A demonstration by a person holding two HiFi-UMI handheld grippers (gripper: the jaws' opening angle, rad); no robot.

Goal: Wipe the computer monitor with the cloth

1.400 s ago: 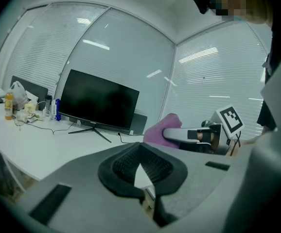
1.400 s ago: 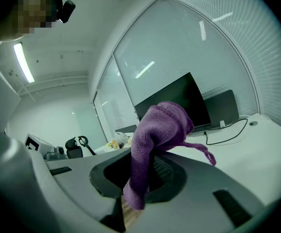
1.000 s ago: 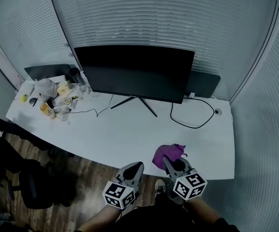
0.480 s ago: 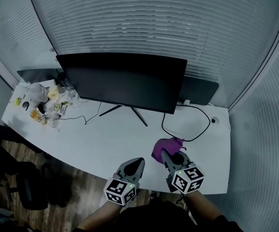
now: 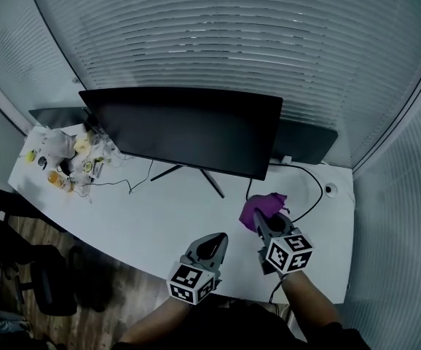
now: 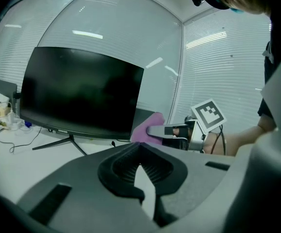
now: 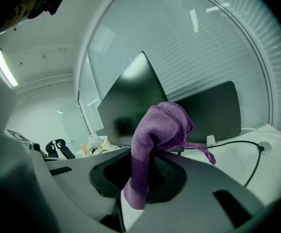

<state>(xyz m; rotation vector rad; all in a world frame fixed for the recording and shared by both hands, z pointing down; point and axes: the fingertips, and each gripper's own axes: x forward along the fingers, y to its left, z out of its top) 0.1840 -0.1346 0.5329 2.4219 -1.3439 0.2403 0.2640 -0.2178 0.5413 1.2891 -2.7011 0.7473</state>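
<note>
The black computer monitor point(image 5: 185, 128) stands on its stand at the back of the white desk point(image 5: 167, 210); it also fills the left of the left gripper view point(image 6: 79, 93) and shows dark in the right gripper view point(image 7: 131, 98). A purple cloth point(image 5: 263, 208) point(image 7: 155, 135) is pinched in my right gripper point(image 5: 266, 221) point(image 7: 148, 171), held above the desk, in front of the monitor's right end. From the left gripper view, the cloth point(image 6: 145, 127) sits just beyond the screen's right edge. My left gripper point(image 5: 214, 245) point(image 6: 139, 165) is shut and empty, near the desk's front edge.
A heap of small items and wrappers point(image 5: 68, 152) lies at the desk's left end. A second dark screen point(image 5: 309, 141) stands behind the monitor on the right. A black cable point(image 5: 309, 195) loops over the right of the desk. A chair point(image 5: 21, 268) stands on the floor at left.
My right gripper has carried the cloth forward and up toward the monitor's right end. The left gripper has shifted slightly right. The head view has moved closer to the desk.
</note>
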